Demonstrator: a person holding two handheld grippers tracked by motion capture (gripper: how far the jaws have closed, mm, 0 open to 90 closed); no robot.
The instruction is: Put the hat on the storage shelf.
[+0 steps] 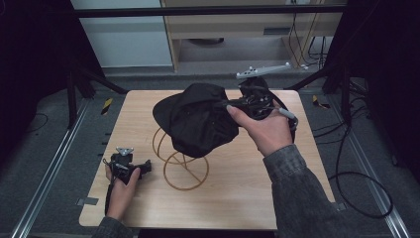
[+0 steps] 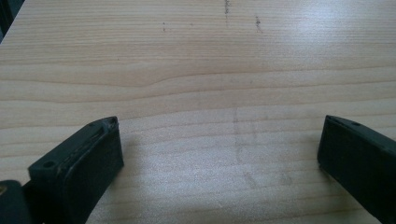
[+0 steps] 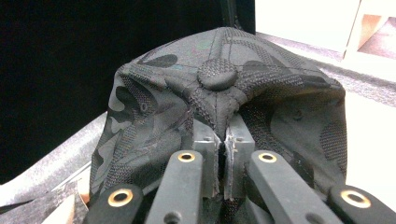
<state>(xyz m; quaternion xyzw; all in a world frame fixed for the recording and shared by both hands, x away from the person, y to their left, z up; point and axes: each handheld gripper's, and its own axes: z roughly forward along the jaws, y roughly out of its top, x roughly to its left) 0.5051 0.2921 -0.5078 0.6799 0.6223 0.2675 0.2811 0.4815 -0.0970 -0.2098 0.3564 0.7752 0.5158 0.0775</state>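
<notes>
The right gripper (image 3: 219, 163) is clamped on the crown fabric of the black camouflage-patterned cap (image 1: 198, 119), held above the thin wooden wire-loop stand (image 1: 181, 166). The left gripper (image 2: 219, 149) rests with jaws spread, nothing between them. Judged: cap lifted or not yet seated; placement remains.

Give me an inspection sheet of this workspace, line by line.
Surface: light wooden table, faint scuff marks in the left gripper view.
Job's things: black camouflage cap, held up over a wire stand with looped rings.
Clutter: nothing seen.
Grippers: left gripper low over the table's near left, jaws wide apart and empty; right gripper pinching the cap's fabric just below its top button.
Cables: black cable looping on the floor at right.
Surroundings: dark frame, pale cabinet behind.
</notes>
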